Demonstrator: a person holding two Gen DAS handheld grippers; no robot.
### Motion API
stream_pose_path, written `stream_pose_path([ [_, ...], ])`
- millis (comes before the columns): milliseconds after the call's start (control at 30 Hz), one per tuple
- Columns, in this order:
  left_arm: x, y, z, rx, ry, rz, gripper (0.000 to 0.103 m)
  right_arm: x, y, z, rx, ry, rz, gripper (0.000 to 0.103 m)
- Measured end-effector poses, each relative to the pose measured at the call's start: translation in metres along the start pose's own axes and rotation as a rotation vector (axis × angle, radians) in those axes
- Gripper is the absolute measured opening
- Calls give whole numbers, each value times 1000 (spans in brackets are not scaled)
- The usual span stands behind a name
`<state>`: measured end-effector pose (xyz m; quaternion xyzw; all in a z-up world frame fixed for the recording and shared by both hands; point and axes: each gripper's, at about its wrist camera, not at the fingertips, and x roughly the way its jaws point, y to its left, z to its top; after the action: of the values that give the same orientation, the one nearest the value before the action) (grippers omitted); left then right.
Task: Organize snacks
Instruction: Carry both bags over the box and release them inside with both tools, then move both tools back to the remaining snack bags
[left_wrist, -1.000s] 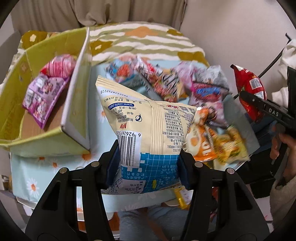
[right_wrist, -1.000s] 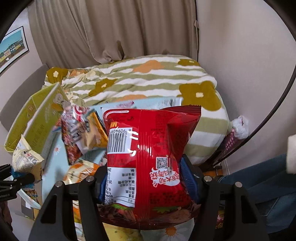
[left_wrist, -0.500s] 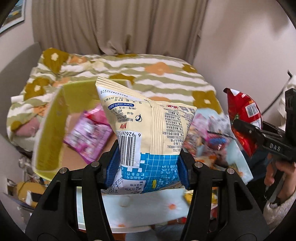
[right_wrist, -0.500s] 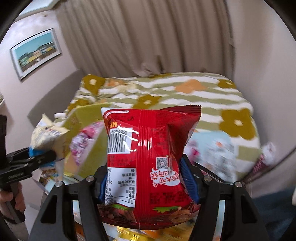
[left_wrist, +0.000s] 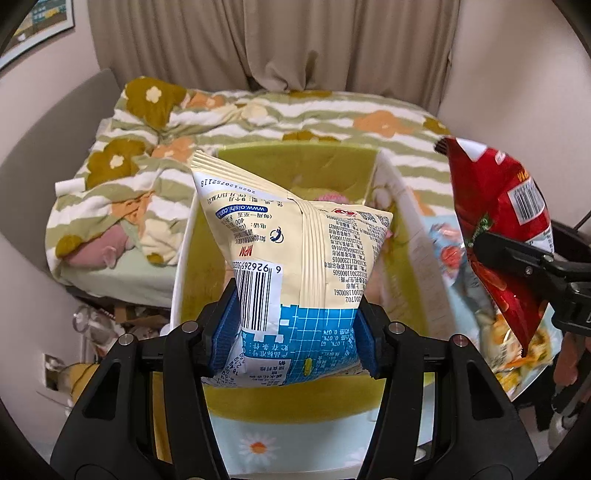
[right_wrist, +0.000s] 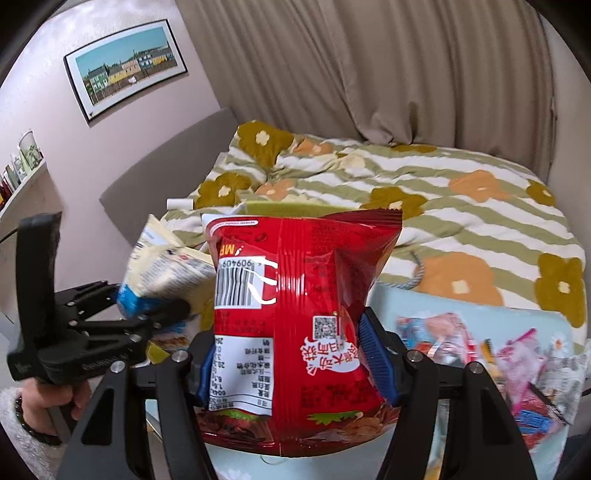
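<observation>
cream-and-blue snack bag (left_wrist: 295, 258) stands upright, clamped in the left gripper (left_wrist: 293, 332) jaws directly above the yellow-green box (left_wrist: 417, 258), nearer it than the red bag (right_wrist: 299, 314) the right gripper (right_wrist: 295, 363) jaws clamp alongside.

Left claw (left_wrist: 293, 332): matte black linkage arms with silver screws; blue ribbed pads (left_wrist: 226, 334). Right claw (right_wrist: 293, 360): identical black arms, silver screws, blue pads (right_wrist: 376, 360). Left hand (right_wrist: 55, 397): bare skin; fuzzy white sleeve; dark beaded bracelet.
</observation>
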<state>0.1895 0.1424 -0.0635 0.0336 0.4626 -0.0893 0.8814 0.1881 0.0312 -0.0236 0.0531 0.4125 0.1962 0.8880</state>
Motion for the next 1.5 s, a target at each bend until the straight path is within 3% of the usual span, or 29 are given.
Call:
stream_pose_path([
  [33,6,3,-2,7,7,-7,54,8,4,0,2,13,-2,62],
  [100,9,5,-6,21,14,-31,64,20,8,-2,11,35,-11,62],
  [133,11,6,-9,26,19,-33,88,23,9,-3,15,41,-15,62],
  [167,12,6,-11,29,17,-23,103,27,11,-4,19,46,-19,62],
  [400,1,13,-25,-19,22,-34,103,31,14,-8,13,73,-61,62],
  [567,-16,18,-34,-63,9,39,103,33,20,-7,6,81,7,62],
  [767,-26,33,-45,-128,4,69,103,41,33,0,-35,86,57,62],
  [1033,-24,43,-54,-177,12,67,103,57,34,-4,-45,136,47,62],
  [1167,-26,42,-54,-175,12,65,103,52,31,-4,-31,120,35,63],
  [1200,-26,42,-54,-174,10,65,103,48,30,-2,-27,113,35,64],
  [1267,-30,39,-52,-167,2,66,103,43,28,-1,-22,99,36,83],
  [1333,-35,37,-49,-158,-9,66,103,34,27,1,-22,80,31,94],
  [1400,-42,33,-45,-145,-25,67,103,24,27,2,-25,58,28,94],
  [1500,-52,27,-38,-122,-48,65,103,8,27,3,-32,23,21,103],
])
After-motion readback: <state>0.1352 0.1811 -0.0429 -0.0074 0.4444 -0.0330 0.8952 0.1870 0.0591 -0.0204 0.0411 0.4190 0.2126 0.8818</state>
